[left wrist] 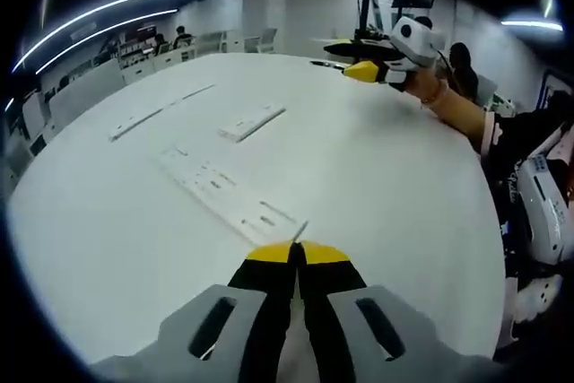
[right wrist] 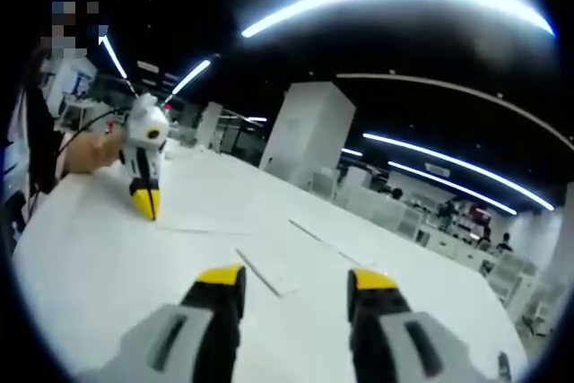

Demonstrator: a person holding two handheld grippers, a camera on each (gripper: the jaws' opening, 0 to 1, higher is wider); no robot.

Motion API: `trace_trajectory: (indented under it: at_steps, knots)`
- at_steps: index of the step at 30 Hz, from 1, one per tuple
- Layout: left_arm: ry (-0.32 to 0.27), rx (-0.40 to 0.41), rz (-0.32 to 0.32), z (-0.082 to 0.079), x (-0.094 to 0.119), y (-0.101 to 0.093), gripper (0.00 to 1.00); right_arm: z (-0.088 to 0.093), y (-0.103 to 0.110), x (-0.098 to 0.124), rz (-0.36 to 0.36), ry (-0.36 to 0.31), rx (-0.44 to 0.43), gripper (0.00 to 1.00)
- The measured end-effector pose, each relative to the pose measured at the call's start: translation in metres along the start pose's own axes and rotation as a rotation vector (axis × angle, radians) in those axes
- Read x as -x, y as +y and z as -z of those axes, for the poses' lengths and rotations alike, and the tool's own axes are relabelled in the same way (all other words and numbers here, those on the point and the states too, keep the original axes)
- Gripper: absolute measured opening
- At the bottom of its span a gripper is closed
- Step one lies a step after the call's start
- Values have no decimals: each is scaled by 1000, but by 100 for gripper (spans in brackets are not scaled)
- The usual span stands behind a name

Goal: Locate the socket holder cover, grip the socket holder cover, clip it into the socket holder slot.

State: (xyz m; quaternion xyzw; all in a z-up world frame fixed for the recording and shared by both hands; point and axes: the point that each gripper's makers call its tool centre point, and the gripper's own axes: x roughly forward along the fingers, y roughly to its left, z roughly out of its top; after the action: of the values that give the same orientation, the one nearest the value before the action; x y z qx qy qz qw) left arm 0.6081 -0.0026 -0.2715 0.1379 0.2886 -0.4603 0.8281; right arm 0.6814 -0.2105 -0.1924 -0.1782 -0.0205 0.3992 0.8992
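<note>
A long white socket holder (left wrist: 224,190) lies flat on the round white table (left wrist: 395,221), running from the middle toward my left gripper (left wrist: 296,251). That gripper's yellow-tipped jaws are pressed together at the holder's near end, and a thin pale sliver, the socket holder cover (left wrist: 301,229), sticks out from between them. In the right gripper view the left gripper (right wrist: 145,204) points down with its tip on a flat white strip (right wrist: 211,221). My right gripper (right wrist: 296,282) hovers above the table with its jaws wide apart and nothing between them. A hand holds the right gripper (left wrist: 363,70) at the table's far side.
Two more white strips lie further out on the table, a long one (left wrist: 136,120) and a shorter one (left wrist: 253,121). A strip (right wrist: 269,275) lies just ahead of the right gripper. The person's forearm (left wrist: 457,109) reaches over the table's right edge. Office desks and a pillar (right wrist: 305,132) stand behind.
</note>
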Motion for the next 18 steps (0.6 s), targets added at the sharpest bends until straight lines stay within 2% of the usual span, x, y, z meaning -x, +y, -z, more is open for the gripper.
trace_trajectory:
  at_steps: [18]
  knots:
    - [3,-10,-6,-1,1,3,3,1,-2,-1,-2,6,4,47]
